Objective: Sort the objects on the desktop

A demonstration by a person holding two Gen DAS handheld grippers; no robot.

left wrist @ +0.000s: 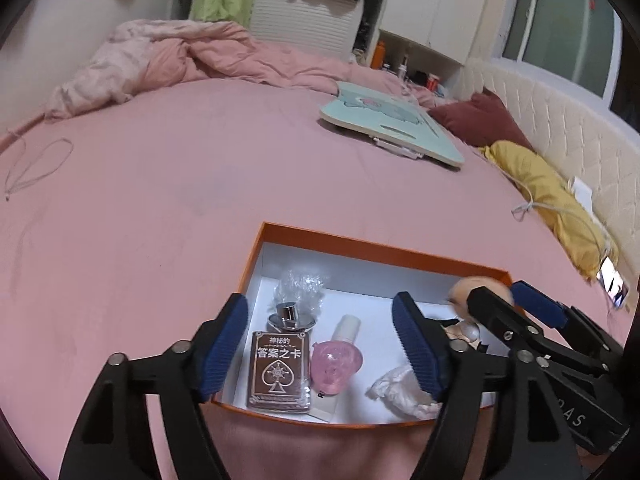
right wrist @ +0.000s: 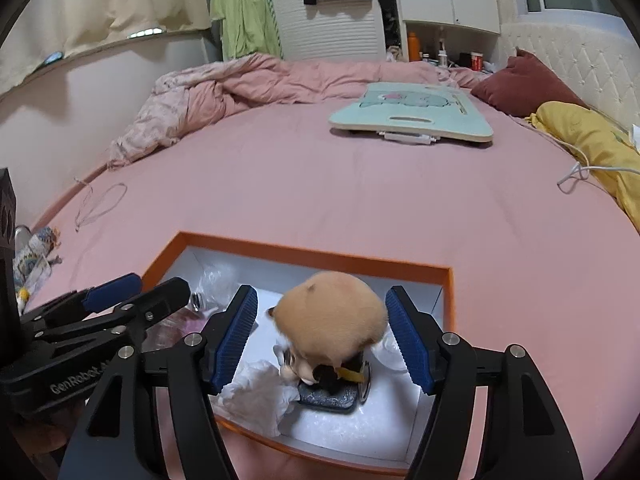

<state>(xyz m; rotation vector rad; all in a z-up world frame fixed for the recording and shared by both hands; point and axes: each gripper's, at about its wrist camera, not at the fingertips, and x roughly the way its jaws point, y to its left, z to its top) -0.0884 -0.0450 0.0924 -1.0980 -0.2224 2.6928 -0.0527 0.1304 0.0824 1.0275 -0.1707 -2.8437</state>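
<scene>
An orange-rimmed box [left wrist: 262, 236] with a white floor lay on a pink bed [left wrist: 160, 184], holding a brown card deck [left wrist: 280, 372], a silver-capped bottle [left wrist: 290, 318], a pink bottle [left wrist: 338, 362] and crumpled tissue [left wrist: 394, 390]. The left gripper [left wrist: 320, 346] hung over the box's 6 o'clock edge, its blue pads spread wide with nothing pinched between them. The right gripper [right wrist: 322, 340] was likewise spread, its pads clear of a blond-haired figurine [right wrist: 332, 316] standing on a dark base toward the box's 3 o'clock end.
</scene>
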